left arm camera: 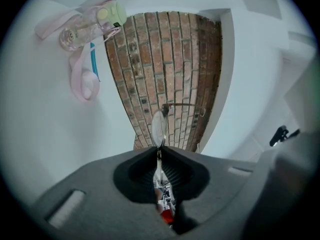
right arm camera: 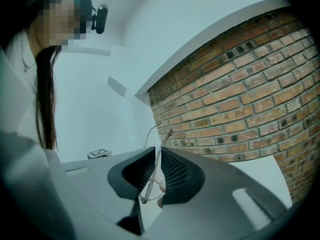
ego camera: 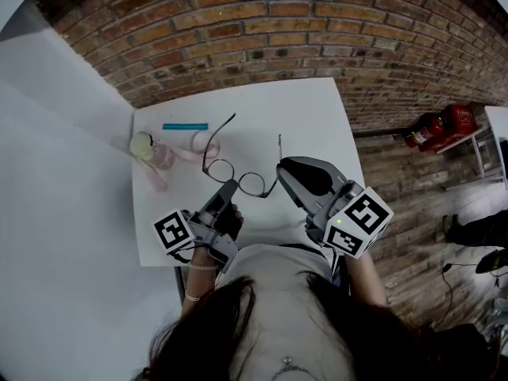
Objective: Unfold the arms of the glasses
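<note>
Nearest the person, the left gripper (ego camera: 228,187) and right gripper (ego camera: 282,173) each pinch shut on thin, dark wire-rimmed glasses (ego camera: 252,184), held between them at the near side of a white table (ego camera: 309,113). The lenses are round, and both slender arms stretch away from the frame. Farther off lie a pink bottle (ego camera: 159,154) and a blue stick (ego camera: 185,126), with a brick wall (ego camera: 262,22) behind.

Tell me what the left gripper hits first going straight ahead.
The left gripper is clamped on the glasses, which would travel with it. Beyond them the way looks free up to the brick wall, though depth is unclear; the bottle lies off to one side.
</note>
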